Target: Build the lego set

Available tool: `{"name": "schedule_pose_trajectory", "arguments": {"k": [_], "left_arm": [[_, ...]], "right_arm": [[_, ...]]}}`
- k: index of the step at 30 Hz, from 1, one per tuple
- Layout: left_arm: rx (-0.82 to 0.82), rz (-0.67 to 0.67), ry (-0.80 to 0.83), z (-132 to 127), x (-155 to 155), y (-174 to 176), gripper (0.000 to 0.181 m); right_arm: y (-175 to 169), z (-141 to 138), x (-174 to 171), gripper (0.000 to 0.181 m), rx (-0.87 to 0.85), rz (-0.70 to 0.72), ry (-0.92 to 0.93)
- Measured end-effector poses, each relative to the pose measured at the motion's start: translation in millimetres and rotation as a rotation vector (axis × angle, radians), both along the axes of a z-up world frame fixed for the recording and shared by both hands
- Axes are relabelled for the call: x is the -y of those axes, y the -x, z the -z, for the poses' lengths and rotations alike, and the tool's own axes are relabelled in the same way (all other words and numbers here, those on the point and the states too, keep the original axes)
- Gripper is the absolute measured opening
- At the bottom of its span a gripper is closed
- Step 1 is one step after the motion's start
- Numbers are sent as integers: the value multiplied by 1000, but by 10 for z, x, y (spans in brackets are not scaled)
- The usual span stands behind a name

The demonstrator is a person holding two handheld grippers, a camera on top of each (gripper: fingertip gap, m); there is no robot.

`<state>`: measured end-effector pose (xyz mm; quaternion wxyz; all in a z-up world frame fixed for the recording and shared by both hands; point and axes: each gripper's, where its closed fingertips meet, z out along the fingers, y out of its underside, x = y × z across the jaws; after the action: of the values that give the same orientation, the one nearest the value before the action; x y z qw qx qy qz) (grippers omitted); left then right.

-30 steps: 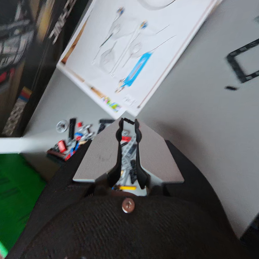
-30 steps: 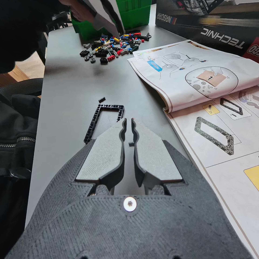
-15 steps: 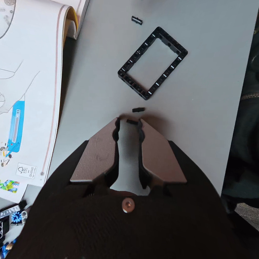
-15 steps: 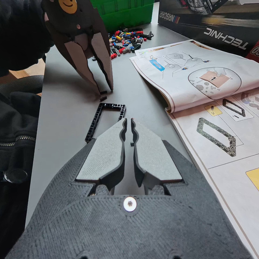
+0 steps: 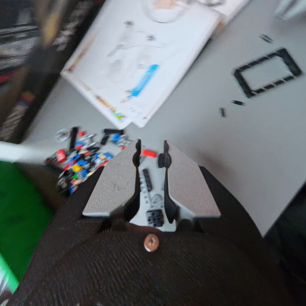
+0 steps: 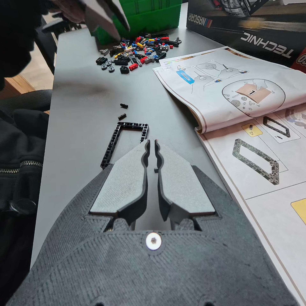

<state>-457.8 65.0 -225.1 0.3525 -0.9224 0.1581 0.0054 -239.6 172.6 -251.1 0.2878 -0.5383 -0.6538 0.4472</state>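
The left gripper (image 5: 152, 143) hangs over the heap of loose Technic parts (image 6: 139, 49), its fingers spread with nothing between them, and its view is smeared by motion, so the single pieces under it are hard to tell apart. The right gripper (image 6: 152, 140) rests low over the grey table (image 6: 82, 149), its jaws nearly pressed together with only a thin slit showing and nothing visibly held. The black rectangular frame (image 6: 125, 140) lies flat just ahead of its tips at about 11 o'clock. Two short black pins (image 6: 123, 111) lie just past the frame's far end at 12 o'clock, near each other but apart, and what looks like a third small pin (image 6: 155, 170) peeps out beside the right finger. The open instruction booklet (image 6: 248, 115) sits at 3 o'clock of the frame, with the green bin (image 6: 149, 18) and the dark set box (image 6: 248, 28) at the table's far edge. The step in hand is probably fetching another small piece from the heap. To do it well, the left gripper should slow until single pieces can be told apart, choose one lying free at the heap's edge, and close across its short sides. The right gripper would do best to steady the frame for pin insertion.
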Motion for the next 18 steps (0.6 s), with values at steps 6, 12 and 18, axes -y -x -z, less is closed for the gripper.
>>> {"name": "schedule_pose_trajectory", "arguments": {"k": [6, 12, 18], "left_arm": [[2, -208, 39, 118, -114, 546, 21], [93, -274, 188, 554, -350, 720, 18], [54, -267, 232, 691, -333, 761, 17]], "right_arm": [[10, 9, -11, 2, 9, 3, 16], [8, -7, -26, 2, 0, 10, 24], [6, -5, -9, 2, 0, 2, 15]]}}
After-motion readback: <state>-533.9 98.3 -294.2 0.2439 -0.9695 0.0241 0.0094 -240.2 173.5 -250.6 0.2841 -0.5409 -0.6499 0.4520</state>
